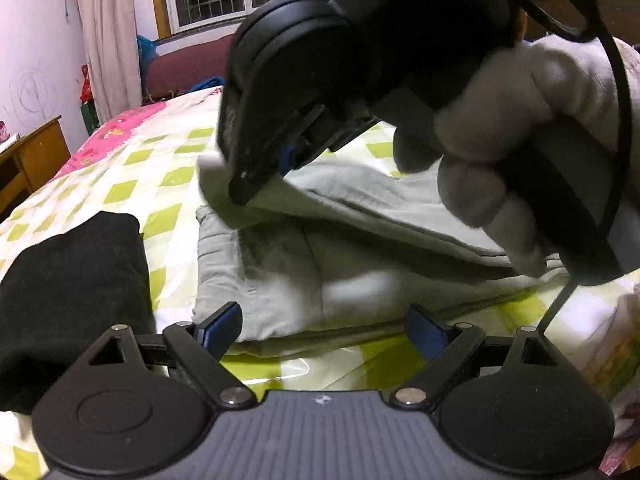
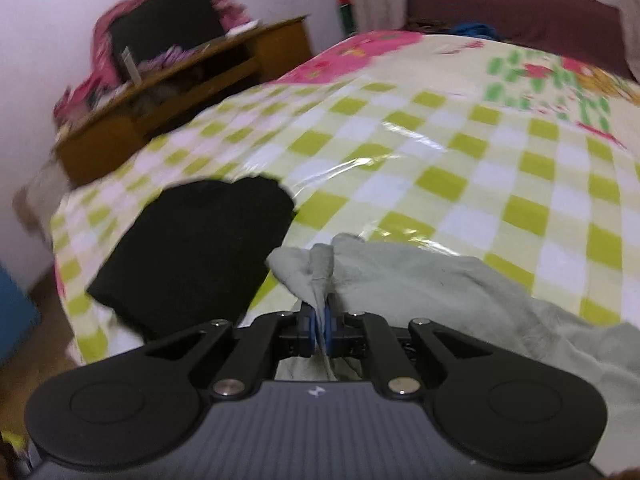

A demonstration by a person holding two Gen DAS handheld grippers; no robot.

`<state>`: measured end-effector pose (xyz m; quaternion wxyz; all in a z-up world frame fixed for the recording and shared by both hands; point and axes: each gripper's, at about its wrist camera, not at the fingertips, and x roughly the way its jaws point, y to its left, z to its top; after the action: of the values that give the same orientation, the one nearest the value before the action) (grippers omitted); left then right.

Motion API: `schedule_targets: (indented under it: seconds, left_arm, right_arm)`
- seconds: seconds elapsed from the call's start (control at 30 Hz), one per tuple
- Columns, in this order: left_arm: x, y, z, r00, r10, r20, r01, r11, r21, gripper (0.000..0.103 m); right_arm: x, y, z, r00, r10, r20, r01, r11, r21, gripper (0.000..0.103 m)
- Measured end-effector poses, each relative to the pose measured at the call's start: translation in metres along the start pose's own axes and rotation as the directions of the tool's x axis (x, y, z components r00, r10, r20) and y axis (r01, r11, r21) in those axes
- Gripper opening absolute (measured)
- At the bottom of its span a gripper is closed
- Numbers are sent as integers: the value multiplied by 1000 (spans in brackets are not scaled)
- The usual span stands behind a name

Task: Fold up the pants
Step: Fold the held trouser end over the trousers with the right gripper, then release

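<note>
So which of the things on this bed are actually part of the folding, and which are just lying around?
Part of the job:
- pale grey pants
- right gripper, pinching an edge of the pants
- left gripper, open, holding nothing

Just lying about:
- black garment
- checked bed cover
- wooden desk

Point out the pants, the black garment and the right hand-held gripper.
pants (image 1: 288, 280): left wrist view, on the folded lower layer.
black garment (image 2: 200, 248): right wrist view, on its middle.
right hand-held gripper (image 2: 319, 326): right wrist view, between the blue pads shut on the pants.
</note>
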<state>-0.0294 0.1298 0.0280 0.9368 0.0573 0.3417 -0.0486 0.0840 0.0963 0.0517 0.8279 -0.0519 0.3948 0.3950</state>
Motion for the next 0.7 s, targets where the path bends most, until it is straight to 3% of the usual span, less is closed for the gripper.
schedule_targets:
  seconds: [0.07,0.23,0.37,0.47,0.53,0.6,0.7]
  left_arm:
    - [0,1,-1,1000,-1,2,1,1000,3,101]
    - [1,4,-5,1000,8,-15,-8,1000,0,101]
    - [1,4,-4,1000,2,-23,-2,1000,4,101]
    - [1,0,-6,999,12,-34,-11,999,37,101]
    - [-1,1,-7,999,22,-34,-20,999,41,101]
    - [-2,4,-7,999,19,-40,-18,999,40,101]
    - [-5,6,-8,999,25,-48,-23,999,49,101]
  right_arm:
    - [11,7,-6,999,13,-41,-14,999,-29,6]
    - [8,24,-4,998,57,6,-56,994,-95,6]
    - [37,30,-18,978,104,-180,-129,983,-130,11]
    - [51,34,-27,974,98,-206,-132,979,-154,12]
    - [49,27,-24,974,116,-197,-139,985,-105,15]
    - [37,15,-16,975,148,-165,-158,986,-46,33]
    - [1,-6,-8,985,155,-72,-156,988,-4,38]
